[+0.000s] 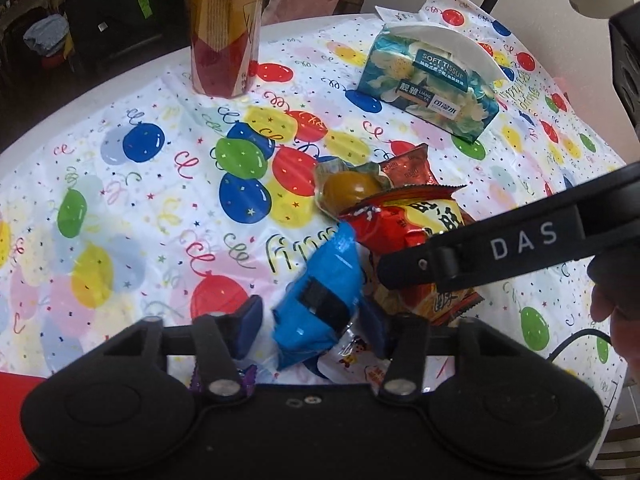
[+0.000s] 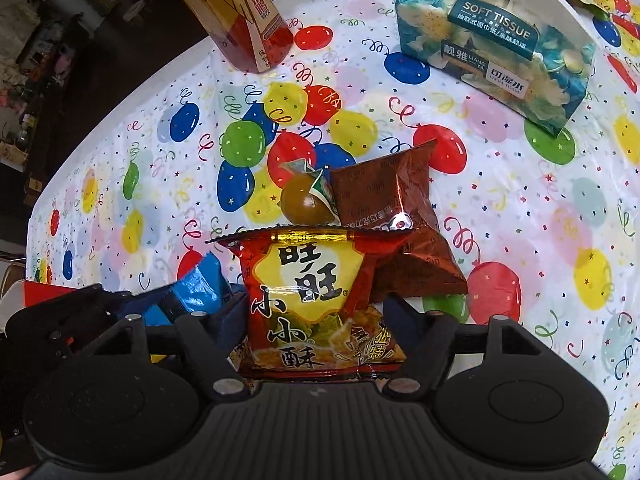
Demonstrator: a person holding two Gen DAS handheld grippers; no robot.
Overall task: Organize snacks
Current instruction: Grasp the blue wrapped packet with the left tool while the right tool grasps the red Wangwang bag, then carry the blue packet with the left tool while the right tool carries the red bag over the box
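- Left gripper (image 1: 310, 316): fingers spread apart on either side of the blue packet (image 1: 320, 300), not yet pressing it. The packet lies tilted on the tabletop (image 1: 120, 208), its far end beside the red snack bag (image 2: 316, 304).
- Right gripper (image 2: 316, 320): fingers likewise apart, flanking the red snack bag without pinching it.
- Risk, judged: both grippers work close together, so one closing could nudge the other's packet or strike the other tool. The glossy, air-filled bags may also slip or squirt out of a shallow pinch.
- Risk, judged: the red bag overlaps the brown packet (image 2: 384, 200) and touches the wrapped round snack (image 2: 306, 200); lifting it could drag them.
- Appearance: the snacks form one loose cluster mid-tabletop, well apart from the bottle (image 2: 240, 16) and the tissue pack (image 2: 500, 48).
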